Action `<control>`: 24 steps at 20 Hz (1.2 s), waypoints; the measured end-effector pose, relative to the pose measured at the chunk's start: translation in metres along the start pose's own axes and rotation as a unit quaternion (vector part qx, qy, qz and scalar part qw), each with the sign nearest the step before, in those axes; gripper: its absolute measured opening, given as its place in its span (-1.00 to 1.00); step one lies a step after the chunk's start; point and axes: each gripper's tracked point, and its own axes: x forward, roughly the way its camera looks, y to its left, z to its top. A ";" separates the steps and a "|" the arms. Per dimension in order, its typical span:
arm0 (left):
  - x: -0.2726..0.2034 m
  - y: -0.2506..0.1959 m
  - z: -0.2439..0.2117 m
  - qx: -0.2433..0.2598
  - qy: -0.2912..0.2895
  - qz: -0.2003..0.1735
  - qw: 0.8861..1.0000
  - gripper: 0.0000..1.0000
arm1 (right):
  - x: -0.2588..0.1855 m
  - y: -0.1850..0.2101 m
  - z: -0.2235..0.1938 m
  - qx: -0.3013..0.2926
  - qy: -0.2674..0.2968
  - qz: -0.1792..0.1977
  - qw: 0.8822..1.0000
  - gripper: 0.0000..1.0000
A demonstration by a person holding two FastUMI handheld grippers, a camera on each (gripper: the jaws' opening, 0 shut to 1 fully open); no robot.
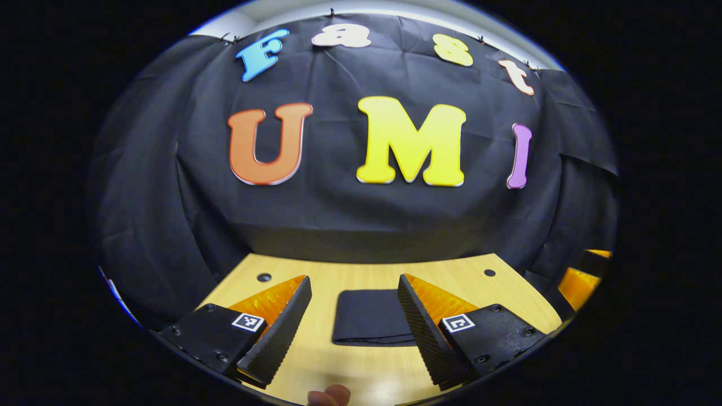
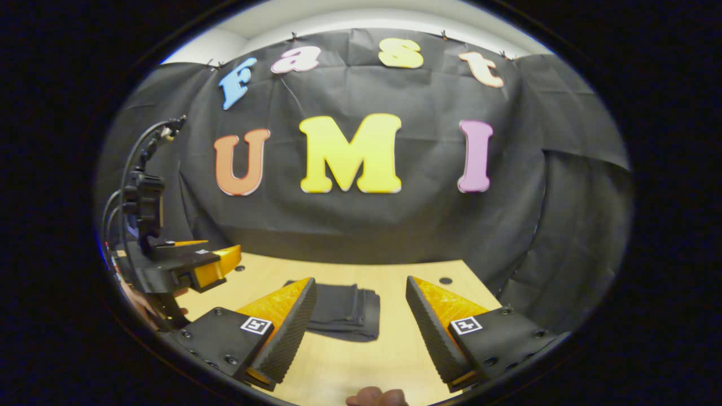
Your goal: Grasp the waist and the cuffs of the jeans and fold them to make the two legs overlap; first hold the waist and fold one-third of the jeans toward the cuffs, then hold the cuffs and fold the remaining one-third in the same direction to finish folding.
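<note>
Pale wooden tabletop (image 1: 361, 270) carries the dark jeans (image 1: 369, 324), already a compact folded stack lying between and beyond the left gripper (image 1: 354, 327)'s spread, empty fingers. Right gripper (image 2: 361, 332) likewise gapes empty, jeans just ahead leftward. Folding looks complete.

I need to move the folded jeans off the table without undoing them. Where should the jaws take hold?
Grip the thick folded edge of the jeans, the layered side facing the right gripper. Come in low along the wooden table, with one jaw under the stack. The bundle lies flat and compact, so clamping all layers at once should keep the folds together.
</note>
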 end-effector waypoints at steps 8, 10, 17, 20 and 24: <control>-0.085 0.033 0.014 -0.021 -0.060 0.008 0.998 0.96 | -0.046 0.041 0.045 -0.008 -0.075 0.000 0.997 0.97; -0.101 0.033 0.010 -0.023 -0.064 0.007 0.998 0.96 | -0.056 0.039 0.035 -0.002 -0.070 -0.014 0.997 0.97; -0.125 0.031 -0.004 -0.002 -0.078 -0.006 0.997 0.96 | -0.086 0.039 0.012 -0.018 -0.067 -0.027 0.997 0.97; -0.128 0.029 -0.005 -0.010 -0.075 -0.010 0.997 0.96 | -0.090 0.041 0.012 -0.020 -0.068 -0.029 0.997 0.96; -0.128 0.029 0.001 0.000 -0.085 -0.013 0.996 0.76 | -0.088 0.043 0.015 -0.022 -0.072 -0.031 0.997 0.97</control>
